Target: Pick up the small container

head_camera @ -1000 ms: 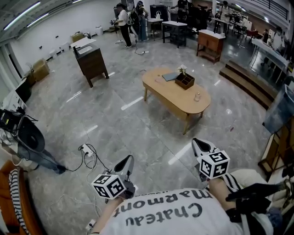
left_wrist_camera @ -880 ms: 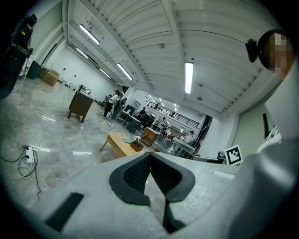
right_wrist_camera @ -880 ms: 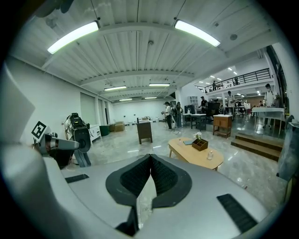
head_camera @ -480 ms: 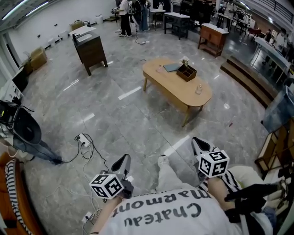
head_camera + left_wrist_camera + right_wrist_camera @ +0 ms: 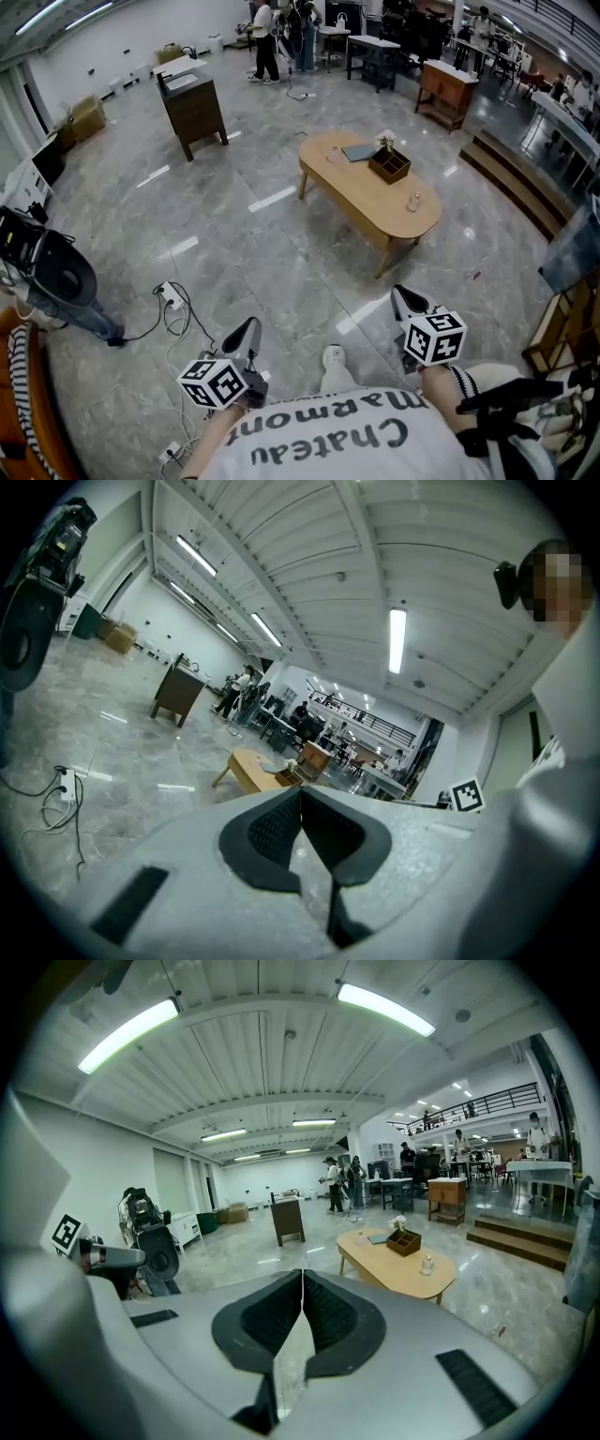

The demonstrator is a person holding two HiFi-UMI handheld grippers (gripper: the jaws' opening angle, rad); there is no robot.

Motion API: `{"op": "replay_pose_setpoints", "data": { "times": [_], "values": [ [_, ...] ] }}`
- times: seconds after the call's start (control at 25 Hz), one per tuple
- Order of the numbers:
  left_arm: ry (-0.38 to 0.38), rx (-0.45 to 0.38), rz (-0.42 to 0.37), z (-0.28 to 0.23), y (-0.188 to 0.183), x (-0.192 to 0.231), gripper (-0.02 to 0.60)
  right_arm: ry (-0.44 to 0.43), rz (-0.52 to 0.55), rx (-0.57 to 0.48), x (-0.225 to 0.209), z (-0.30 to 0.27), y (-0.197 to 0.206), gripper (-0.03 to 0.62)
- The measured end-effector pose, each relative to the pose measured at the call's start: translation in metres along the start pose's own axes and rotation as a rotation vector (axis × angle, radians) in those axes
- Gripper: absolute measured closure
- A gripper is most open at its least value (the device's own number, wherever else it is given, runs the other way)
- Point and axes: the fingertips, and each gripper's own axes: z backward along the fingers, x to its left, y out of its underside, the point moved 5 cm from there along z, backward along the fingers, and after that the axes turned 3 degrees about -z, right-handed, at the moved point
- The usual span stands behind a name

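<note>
On the head view I have my left gripper [image 5: 246, 334] and right gripper [image 5: 403, 298] low in front of me, well apart from the oval light wooden table [image 5: 356, 202]. The small clear glass container [image 5: 412, 201] stands on it, near a dark wooden divided box [image 5: 389, 166]. In the left gripper view, the jaws are pressed together with nothing between them. In the right gripper view, the jaws likewise meet, empty, and the container [image 5: 427, 1265] stands on the table far ahead.

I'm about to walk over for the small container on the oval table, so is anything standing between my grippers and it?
Nothing visible does. Open floor runs from the left gripper and right gripper to the table. The small container stands near its closer end, and the cables lie off to the left.
</note>
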Motion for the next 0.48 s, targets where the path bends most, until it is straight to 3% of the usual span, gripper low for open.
{"op": "replay_pose_setpoints", "data": {
  "times": [0.28, 0.48],
  "values": [
    [-0.031, -0.029, 0.007, -0.059, -0.031, 0.014, 0.566, -0.01, -0.013, -0.027, -0.039, -0.054, -0.039, 0.58],
    [-0.05, -0.095, -0.02, -0.107, -0.066, 0.017, 0.566, -0.011, -0.039, -0.052, -0.076, -0.091, -0.067, 0.58]
  ]
}}
